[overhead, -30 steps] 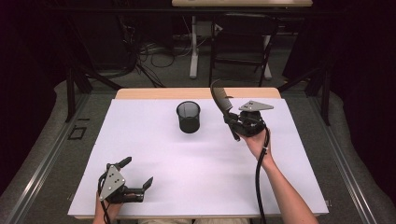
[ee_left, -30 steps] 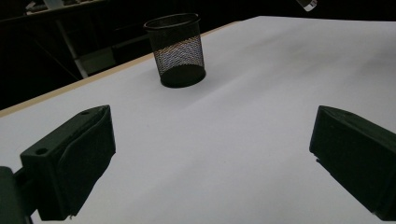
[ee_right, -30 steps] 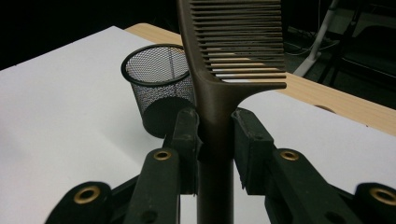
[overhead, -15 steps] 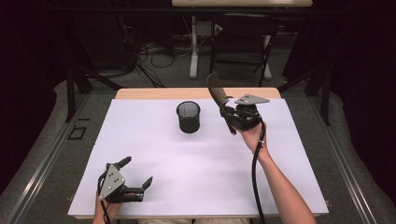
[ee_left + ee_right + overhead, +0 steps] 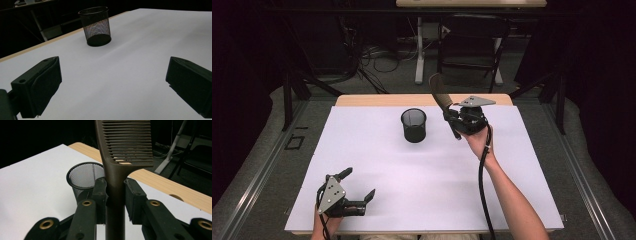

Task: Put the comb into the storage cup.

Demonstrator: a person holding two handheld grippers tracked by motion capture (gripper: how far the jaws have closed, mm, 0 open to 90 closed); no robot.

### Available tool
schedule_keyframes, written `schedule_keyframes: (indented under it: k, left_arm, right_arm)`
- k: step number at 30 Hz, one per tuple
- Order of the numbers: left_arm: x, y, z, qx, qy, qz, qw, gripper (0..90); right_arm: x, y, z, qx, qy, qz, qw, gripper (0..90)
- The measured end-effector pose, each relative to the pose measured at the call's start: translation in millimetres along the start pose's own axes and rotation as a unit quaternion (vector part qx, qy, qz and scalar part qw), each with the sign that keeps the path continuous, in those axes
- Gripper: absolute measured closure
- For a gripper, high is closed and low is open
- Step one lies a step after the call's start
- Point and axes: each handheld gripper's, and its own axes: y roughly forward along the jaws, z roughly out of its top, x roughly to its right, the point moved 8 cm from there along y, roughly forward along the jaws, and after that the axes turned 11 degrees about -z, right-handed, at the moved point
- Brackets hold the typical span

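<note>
Right gripper [image 5: 451,116], raised above the table's [image 5: 362,150] far right with forearm extended, clamps a brown comb [image 5: 439,93] by its handle, teeth end up, near the mesh cup [image 5: 414,125]. Left gripper [image 5: 359,185] rests low at the near edge, jaws apart, nothing between them.

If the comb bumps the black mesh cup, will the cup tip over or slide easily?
The black wire-mesh cup is probably light, since its see-through walls hold nothing, so it may slide on the smooth white table cover. It is taller than wide, so a bump near the rim could tip it.
</note>
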Motion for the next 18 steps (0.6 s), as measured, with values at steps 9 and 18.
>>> schedule_keyframes:
  k: [9, 18]
  left_arm:
    - [-0.3, 0.0, -0.2, 0.000, -0.001, 0.000, 1.0000, 0.3]
    - [-0.5, 0.2, -0.4, -0.001, 0.000, 0.000, 1.0000, 0.3]
  right_arm:
    - [-4.0, 4.7, 7.5, 0.006, -0.001, 0.003, 1.0000, 72.3]
    - [-7.4, 8.6, 12.4, 0.013, -0.001, 0.007, 0.9999, 72.4]
